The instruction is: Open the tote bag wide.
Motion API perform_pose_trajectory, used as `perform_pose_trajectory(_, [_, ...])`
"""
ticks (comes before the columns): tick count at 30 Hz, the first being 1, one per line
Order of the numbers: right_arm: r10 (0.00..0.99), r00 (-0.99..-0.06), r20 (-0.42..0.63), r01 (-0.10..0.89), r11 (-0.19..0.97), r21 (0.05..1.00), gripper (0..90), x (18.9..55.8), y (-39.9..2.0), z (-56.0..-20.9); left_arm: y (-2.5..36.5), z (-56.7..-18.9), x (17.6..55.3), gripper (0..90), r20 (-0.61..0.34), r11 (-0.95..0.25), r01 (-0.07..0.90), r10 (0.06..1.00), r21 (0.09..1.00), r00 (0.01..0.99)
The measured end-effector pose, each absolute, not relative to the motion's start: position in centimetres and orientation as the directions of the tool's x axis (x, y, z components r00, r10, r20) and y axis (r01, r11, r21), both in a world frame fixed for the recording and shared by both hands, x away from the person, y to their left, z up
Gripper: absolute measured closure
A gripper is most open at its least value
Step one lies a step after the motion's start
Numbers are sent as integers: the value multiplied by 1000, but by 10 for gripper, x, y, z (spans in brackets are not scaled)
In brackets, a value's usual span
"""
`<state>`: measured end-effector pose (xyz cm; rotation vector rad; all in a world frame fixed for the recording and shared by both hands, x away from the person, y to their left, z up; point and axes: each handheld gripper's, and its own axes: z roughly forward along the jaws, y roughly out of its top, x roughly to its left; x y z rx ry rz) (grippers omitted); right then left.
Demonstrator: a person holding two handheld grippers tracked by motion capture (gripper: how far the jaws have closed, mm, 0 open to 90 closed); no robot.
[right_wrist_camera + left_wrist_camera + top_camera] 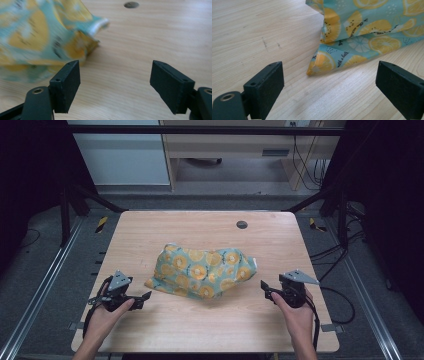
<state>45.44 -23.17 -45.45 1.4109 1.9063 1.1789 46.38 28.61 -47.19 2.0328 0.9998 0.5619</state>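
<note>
Two grippers are sitting low over the near half of the wooden table (150,227), one at each side of a crumpled cloth (202,270) printed with orange slices on teal.

At the left, the left gripper (146,296) is hovering near the table's left edge, its jaws standing apart with nothing between them. In the left gripper view, the cloth's folded corner (317,66) is lying on bare wood just ahead of the gap between the jaws, not touching either one.

The cloth is resting around the middle of the table, bunched into a loose heap, with open wood on every side of it and a wide bare strip along the near edge. A small round hole (242,224) is showing toward the far edge.

At the right, the right gripper (263,286) is pointing at the cloth's right end, jaws apart and empty. In the right gripper view, the cloth's white-hemmed edge (100,23) is lying ahead of its left jaw.
</note>
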Motion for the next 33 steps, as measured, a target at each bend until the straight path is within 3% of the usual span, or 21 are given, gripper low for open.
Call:
perform_pose_trajectory(6, [911, -403, 87, 481, 130, 867, 264, 466, -215, -416, 288, -474, 466, 72, 26, -376, 470, 802, 798, 597])
perform_pose_trajectory(7, [908, -411, 81, 485, 143, 863, 263, 470, -210, -411, 291, -474, 467, 73, -8, -358, 497, 805, 791, 594])
perform_pose_trajectory(14, [883, -465, 61, 523, 219, 824, 274, 503, -178, -381, 296, -470, 466, 115, -21, -373, 524, 800, 766, 600])
perform_pose_trajectory(24, [849, -520, 95, 592, 278, 757, 320, 546, -151, -378, 288, -463, 466, 130, -16, -472, 570, 760, 673, 649])
perform_pose_trajectory(29, [842, -526, 122, 627, 287, 724, 314, 555, -148, -382, 282, -453, 470, 128, -27, -500, 580, 742, 643, 670])
perform_pose_trajectory(33, [835, -527, 156, 652, 280, 705, 363, 560, -146, -386, 277, -446, 474, 110, 1, -551, 569, 719, 610, 695])
